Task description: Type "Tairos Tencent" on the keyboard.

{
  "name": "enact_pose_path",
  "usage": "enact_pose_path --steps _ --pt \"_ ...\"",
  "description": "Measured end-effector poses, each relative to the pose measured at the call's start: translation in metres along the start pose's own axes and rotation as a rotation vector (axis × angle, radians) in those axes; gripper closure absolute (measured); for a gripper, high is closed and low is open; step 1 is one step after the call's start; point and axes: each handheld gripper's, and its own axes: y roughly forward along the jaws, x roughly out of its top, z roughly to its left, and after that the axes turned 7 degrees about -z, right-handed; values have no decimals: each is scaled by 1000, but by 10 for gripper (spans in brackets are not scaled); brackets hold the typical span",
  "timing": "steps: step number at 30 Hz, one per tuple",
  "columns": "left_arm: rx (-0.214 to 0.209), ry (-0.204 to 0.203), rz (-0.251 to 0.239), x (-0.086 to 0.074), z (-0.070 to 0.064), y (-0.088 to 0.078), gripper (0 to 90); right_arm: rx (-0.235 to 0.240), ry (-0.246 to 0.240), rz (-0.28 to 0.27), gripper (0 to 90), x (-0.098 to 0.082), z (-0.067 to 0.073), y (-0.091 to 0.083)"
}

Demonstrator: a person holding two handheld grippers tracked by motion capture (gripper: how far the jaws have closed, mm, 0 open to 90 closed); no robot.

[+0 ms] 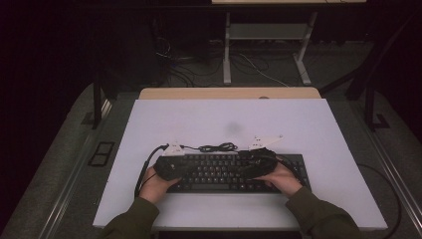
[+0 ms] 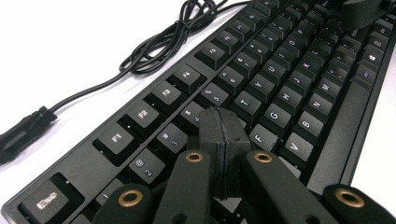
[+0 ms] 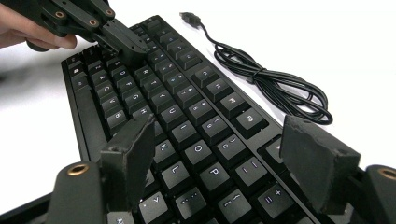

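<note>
- High view: black keyboard (image 1: 226, 172) lies near the table's front edge, long axis left to right, both grippers over it.
- Left gripper (image 2: 223, 140) clenched, empty, tips on the keys around R and F; likely pressing.
- Right gripper (image 3: 219, 154) spread wide, holding nothing, hovering above the right-hand letter keys.
- Coiled cable (image 1: 217, 147) just behind the keyboard.
- White table (image 1: 199, 119); dark room beyond.

One keyboard (image 1: 224, 172) | one coiled cable (image 1: 217, 147) | two tools: left tool (image 1: 185, 168), right tool (image 1: 244, 167) | one counter (image 1: 199, 119)
</note>
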Motion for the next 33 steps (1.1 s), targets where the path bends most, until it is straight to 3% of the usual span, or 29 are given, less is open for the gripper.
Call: enact_pose_path --steps 8,17,25,33 --pt "4 1 -31 1 -2 -4 879 3 1 -5 265 0 1 0" --pt "11 -15 -49 1 -4 -8 706 29 6 8 297 1 3 2" --pt "39 -60 -69 -3 -4 -11 520 50 11 12 419 3 9 4" --pt "60 -74 -93 -7 -4 -14 368 69 -3 21 563 3 14 8"
